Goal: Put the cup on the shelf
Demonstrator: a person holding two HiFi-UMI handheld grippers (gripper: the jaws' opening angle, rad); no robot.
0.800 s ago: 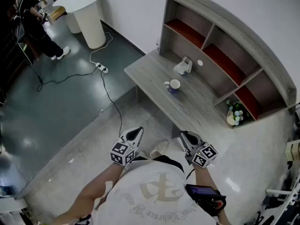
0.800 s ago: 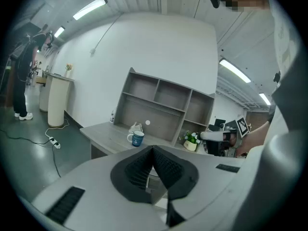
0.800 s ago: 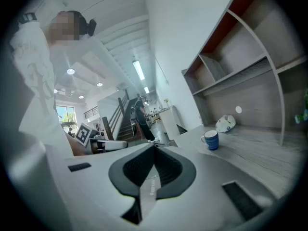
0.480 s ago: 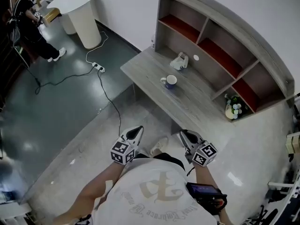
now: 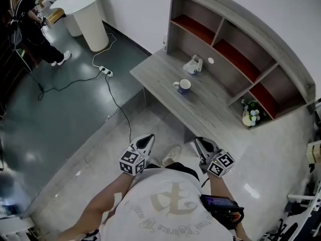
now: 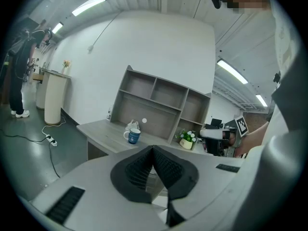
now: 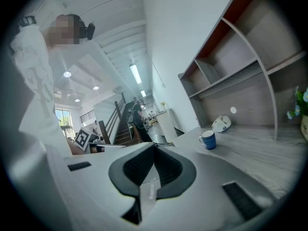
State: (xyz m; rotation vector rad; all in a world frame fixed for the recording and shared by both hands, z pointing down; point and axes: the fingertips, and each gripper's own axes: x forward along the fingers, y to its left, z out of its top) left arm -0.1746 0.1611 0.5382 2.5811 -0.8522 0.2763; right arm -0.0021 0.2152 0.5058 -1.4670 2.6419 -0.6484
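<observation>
A blue cup point(image 5: 183, 86) with a white rim stands on the grey desk point(image 5: 205, 109), in front of the shelf unit point(image 5: 241, 49). The cup point(image 6: 133, 136) also shows in the left gripper view, and the cup point(image 7: 208, 139) shows in the right gripper view. My left gripper point(image 5: 146, 142) and right gripper point(image 5: 200, 145) are held close to my body over the floor, well short of the desk. Both point toward the desk with jaws shut and nothing between them.
A white crumpled object point(image 5: 194, 66) lies on the desk behind the cup. A small flower pot point(image 5: 249, 117) sits at the desk's right end. A power strip and cable point(image 5: 107, 73) trail over the dark floor. A person point(image 5: 30, 29) stands by a white round table point(image 5: 88, 14) far left.
The head view has shifted slightly, so the desk and shelf sit a little further left in the frame. Both grippers keep their places near my body.
</observation>
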